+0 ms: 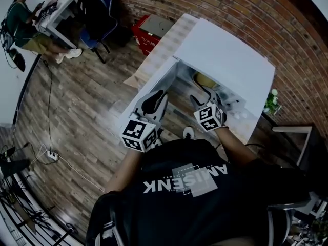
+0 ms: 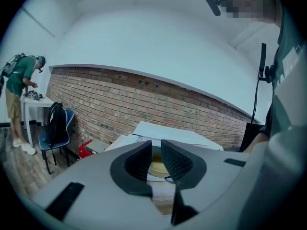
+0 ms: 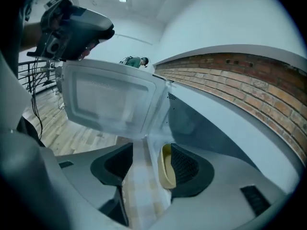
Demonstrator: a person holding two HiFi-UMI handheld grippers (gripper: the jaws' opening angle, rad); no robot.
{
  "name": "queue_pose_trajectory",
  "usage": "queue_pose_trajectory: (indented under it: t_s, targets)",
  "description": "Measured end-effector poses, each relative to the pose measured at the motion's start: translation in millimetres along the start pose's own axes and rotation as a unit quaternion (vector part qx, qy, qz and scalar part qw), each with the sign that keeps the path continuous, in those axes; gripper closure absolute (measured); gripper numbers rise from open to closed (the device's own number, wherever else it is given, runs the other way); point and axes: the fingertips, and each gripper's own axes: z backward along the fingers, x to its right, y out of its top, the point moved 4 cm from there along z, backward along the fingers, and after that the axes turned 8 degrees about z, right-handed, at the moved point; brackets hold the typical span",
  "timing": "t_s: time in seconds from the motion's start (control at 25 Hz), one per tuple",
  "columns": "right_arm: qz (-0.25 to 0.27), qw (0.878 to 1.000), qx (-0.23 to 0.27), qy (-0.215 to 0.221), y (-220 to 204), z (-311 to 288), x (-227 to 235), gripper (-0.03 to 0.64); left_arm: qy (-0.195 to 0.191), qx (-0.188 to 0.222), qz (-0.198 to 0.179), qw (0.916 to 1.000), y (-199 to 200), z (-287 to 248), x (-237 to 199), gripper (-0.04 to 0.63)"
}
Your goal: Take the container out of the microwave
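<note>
The door [image 3: 110, 99] is open, but the container [image 3: 166, 169] sits inside the microwave [image 1: 225, 60], not yet gripped. My right gripper [image 3: 151, 150] has its jaws wide open just before it. My left gripper [image 2: 156, 150] has its jaws slightly apart, empty.

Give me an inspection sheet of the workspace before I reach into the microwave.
Surface: light table carrying the white microwave.
Job's things: microwave door open; yellow container inside.
Clutter: red box beside the table; small plant.
Grippers: left gripper jaws slightly apart, empty; right gripper jaws wide at the opening, container ahead, not gripped.
Cables: cable and power strip on the wooden floor.
Surroundings: brick wall, blue chair, a person at a white desk.
</note>
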Motion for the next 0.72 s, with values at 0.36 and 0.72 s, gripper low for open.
queue_pose_trajectory:
  t_s: [0.36, 0.72]
  targets:
    - [0.067, 0.996, -0.058, -0.018, -27.2, -43.7, 1.8, 0.373, 0.014, -0.009, 0.010, 0.9998, -4.5, 2.3, -0.6, 0.575]
    - [0.109, 0.989, -0.098, -0.028, -42.6, -68.0, 5.5, 0.374, 0.026, 0.000, 0.022, 0.9994, -2.7, 8.2, 0.2, 0.578]
